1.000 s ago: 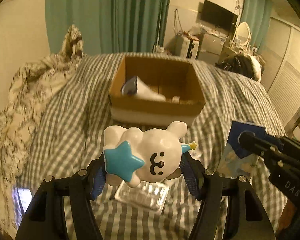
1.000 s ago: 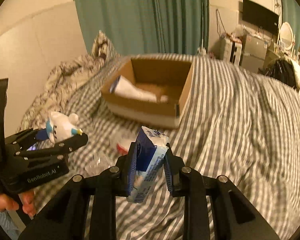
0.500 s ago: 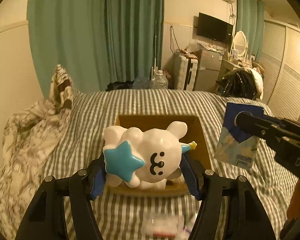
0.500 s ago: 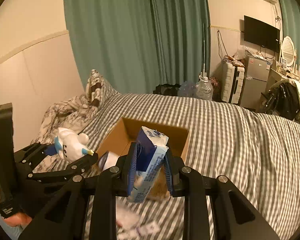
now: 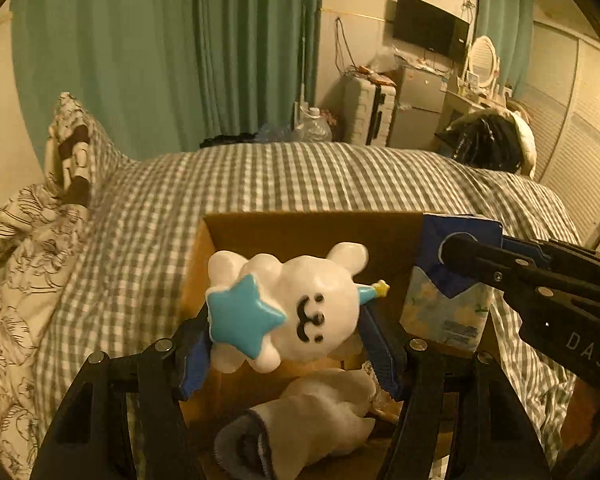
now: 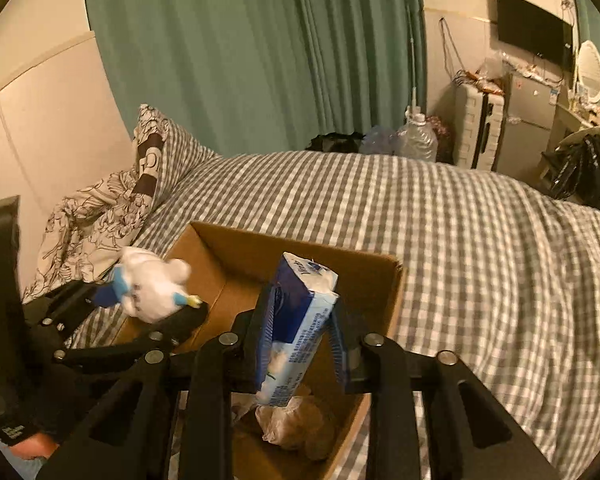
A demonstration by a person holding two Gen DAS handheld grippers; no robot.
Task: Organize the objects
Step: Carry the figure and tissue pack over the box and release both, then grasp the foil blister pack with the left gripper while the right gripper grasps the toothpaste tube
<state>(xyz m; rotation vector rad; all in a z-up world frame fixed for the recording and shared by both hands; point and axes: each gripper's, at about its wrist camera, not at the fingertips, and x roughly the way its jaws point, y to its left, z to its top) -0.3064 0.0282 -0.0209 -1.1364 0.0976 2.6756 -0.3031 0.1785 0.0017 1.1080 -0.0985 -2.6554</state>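
The white toy (image 5: 296,312), with its blue star facing the camera, sits low centre in the left wrist view, wedged between the blue pads of the left gripper (image 5: 286,350), whose jaws stand fairly wide and press on both its flanks. It hangs above the open cardboard box (image 5: 284,232), which fills the lower middle of that view. In the right wrist view the tissue pack (image 6: 296,324), blue and white, stands tilted in the lower centre between the jaws of the right gripper (image 6: 298,354); those jaws are narrow and opening slightly, with the left pad against the pack and a small gap showing at the right pad (image 6: 338,354). The pack also hangs over the box, near its right wall (image 6: 394,296). Inside the box, at the bottom of the left view, lies a white sock (image 5: 308,420) with a grey cuff, directly under the toy; in the right view a crumpled clear bag (image 6: 296,420) lies on the box floor below the pack. The two grippers are side by side over the box, close but apart. The box rests on a grey checked bedspread (image 6: 480,264). A floral pillow (image 5: 16,264) lies at the left edge, green curtains (image 5: 160,52) fill the upper left, and a television (image 5: 430,28) hangs at the upper right. A hand (image 6: 30,446) shows at the lower left corner of the right view.
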